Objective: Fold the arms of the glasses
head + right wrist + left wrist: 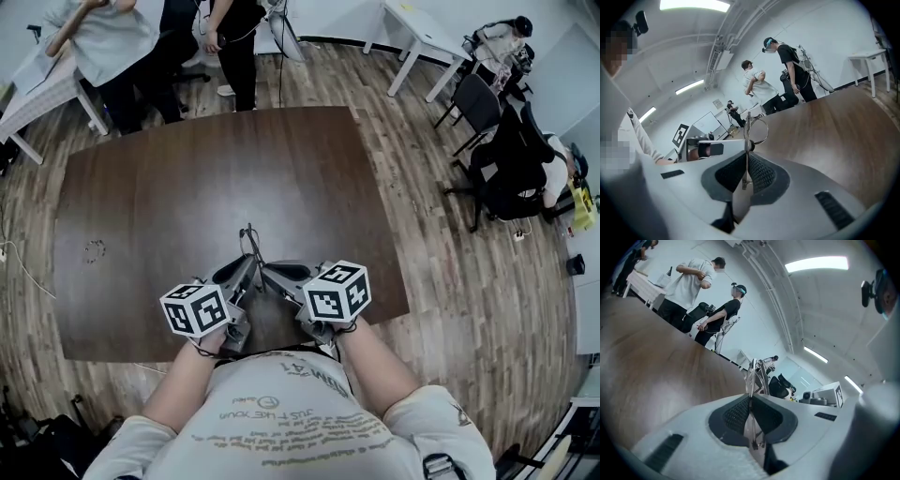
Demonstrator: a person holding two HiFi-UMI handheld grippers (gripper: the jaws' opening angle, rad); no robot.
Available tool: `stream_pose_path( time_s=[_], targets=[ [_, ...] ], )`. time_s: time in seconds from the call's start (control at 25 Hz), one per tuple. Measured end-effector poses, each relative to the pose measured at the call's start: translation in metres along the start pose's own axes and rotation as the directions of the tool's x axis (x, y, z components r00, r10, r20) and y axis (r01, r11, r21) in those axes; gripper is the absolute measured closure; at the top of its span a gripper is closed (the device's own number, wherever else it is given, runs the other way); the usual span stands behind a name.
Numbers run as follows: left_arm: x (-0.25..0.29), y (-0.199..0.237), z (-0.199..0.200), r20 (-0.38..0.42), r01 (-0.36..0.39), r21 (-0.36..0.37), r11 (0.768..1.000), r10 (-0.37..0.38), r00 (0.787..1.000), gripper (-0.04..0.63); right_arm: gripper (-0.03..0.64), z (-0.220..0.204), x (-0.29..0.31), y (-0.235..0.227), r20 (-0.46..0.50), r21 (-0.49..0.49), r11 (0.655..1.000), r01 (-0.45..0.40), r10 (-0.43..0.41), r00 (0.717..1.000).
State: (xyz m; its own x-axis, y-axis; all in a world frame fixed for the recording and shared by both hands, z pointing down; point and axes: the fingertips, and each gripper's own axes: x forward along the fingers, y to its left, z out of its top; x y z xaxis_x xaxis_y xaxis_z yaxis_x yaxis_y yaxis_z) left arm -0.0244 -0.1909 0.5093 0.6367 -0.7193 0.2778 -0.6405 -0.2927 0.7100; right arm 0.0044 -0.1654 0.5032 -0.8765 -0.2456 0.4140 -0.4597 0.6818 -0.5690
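Thin wire-framed glasses (251, 246) hang just above the dark brown table (187, 197), near its front edge. Both grippers meet at them. In the head view my left gripper (246, 272) comes from the left and my right gripper (272, 274) from the right, tips close together. In the left gripper view the jaws (751, 397) are shut on a thin metal part of the glasses (753, 373), which sticks up past the pads. In the right gripper view the jaws (747, 152) are shut on the frame, with a round lens rim (758, 129) showing above them.
Two people (159, 47) stand at the table's far side. Black office chairs (511, 159) and a seated person are at the right. White tables (422, 42) stand at the back. Wooden floor surrounds the table.
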Motion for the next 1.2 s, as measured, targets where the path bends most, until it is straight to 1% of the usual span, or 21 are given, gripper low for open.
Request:
stream_pose_path(
  time_s=[0.12,0.4,0.56,0.64,0.68,0.76,0.8,0.84,0.88,0.96,1.0,1.04,1.08,1.2],
  targets=[
    [-0.003,-0.001,0.003,0.019,0.029,-0.053,0.998,-0.028,0.999,0.561,0.591,0.001,0.002,0.006,0.016,0.017,0.999,-0.033,0.033,0.999],
    [-0.001,-0.005,0.008,0.040,0.059,-0.081,0.995,-0.056,0.998,0.561,0.591,0.008,0.000,0.008,0.040,0.042,0.995,-0.088,0.086,0.995],
    [-0.001,-0.003,0.010,0.035,0.054,-0.058,0.997,-0.052,0.998,0.561,0.578,0.011,-0.001,0.006,0.067,-0.009,0.998,-0.070,0.070,0.995],
    [-0.001,-0.002,0.012,0.035,0.042,-0.034,0.999,-0.041,0.999,0.561,0.520,0.012,-0.003,0.006,0.080,-0.025,0.998,-0.062,0.064,0.995],
    [0.000,-0.001,0.012,0.032,0.032,-0.018,0.999,-0.031,0.999,0.561,0.520,0.012,-0.006,0.005,0.092,-0.030,0.998,-0.056,0.058,0.994],
    [0.001,0.004,0.011,0.018,-0.006,0.028,1.000,0.005,1.000,0.561,0.518,0.015,-0.013,0.000,0.139,-0.037,0.999,-0.014,0.019,0.990],
    [0.002,0.008,0.010,0.005,-0.031,0.060,0.998,0.031,1.000,0.561,0.520,0.018,-0.018,-0.005,0.176,-0.047,0.998,0.033,-0.025,0.984],
    [0.003,0.013,0.009,-0.009,-0.057,0.095,0.994,0.058,0.998,0.561,0.567,0.022,-0.024,-0.009,0.214,-0.062,0.994,0.092,-0.077,0.974],
    [0.005,0.018,0.008,-0.024,-0.081,0.134,0.988,0.085,0.996,0.561,0.589,0.026,-0.030,-0.013,0.246,-0.081,0.985,0.149,-0.125,0.961],
    [0.008,0.027,0.007,-0.049,-0.128,0.228,0.965,0.143,0.989,0.561,0.601,0.031,-0.038,-0.016,0.283,-0.108,0.968,0.226,-0.188,0.941],
    [0.010,0.032,0.007,-0.059,-0.153,0.287,0.946,0.177,0.982,0.561,0.601,0.032,-0.041,-0.018,0.293,-0.111,0.962,0.249,-0.208,0.933],
    [0.013,0.037,0.006,-0.067,-0.177,0.350,0.920,0.214,0.975,0.561,0.601,0.033,-0.043,-0.020,0.301,-0.109,0.957,0.269,-0.227,0.926],
    [0.015,0.041,0.005,-0.073,-0.197,0.413,0.889,0.249,0.966,0.561,0.603,0.033,-0.046,-0.023,0.308,-0.102,0.952,0.288,-0.245,0.919],
    [0.026,0.052,0.000,-0.089,-0.229,0.571,0.788,0.336,0.938,0.561,0.603,0.032,-0.052,-0.033,0.326,-0.069,0.939,0.337,-0.298,0.897]
  ],
)
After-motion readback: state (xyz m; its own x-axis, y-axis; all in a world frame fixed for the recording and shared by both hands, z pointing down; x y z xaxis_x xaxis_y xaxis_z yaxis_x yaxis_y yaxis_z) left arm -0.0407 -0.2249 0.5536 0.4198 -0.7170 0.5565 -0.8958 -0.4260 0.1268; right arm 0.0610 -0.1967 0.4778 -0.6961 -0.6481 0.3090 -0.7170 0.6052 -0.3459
